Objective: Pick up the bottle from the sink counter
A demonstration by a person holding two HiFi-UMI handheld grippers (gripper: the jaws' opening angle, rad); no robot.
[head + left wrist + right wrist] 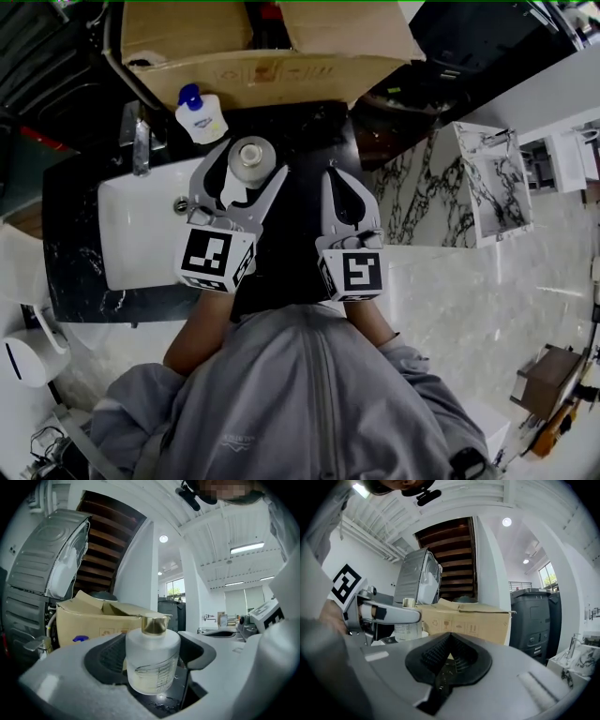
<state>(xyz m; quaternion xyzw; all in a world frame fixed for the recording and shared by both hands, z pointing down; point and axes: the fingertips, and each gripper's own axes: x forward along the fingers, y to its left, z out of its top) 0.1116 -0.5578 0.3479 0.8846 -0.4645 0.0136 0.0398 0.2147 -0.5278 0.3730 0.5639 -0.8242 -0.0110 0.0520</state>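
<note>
We record a cardboard box (262,52) at upper centre, a pump dispenser (200,114) just below it and a white sink (141,234) at left. The frosted, gold-capped bottle (152,660) stands upright at centre over the dark counter (305,141), clamped in the left gripper (250,167). The right gripper (339,183) is closed and empty.

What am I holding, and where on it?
Left tool brackets the bottle at its body; clamped or not, cannot tell. Right tool holds nothing.

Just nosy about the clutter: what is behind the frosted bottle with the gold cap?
A cardboard box stands behind the bottle, with a blue-capped white bottle standing by the box. The bottle hides part of the box's front.
</note>
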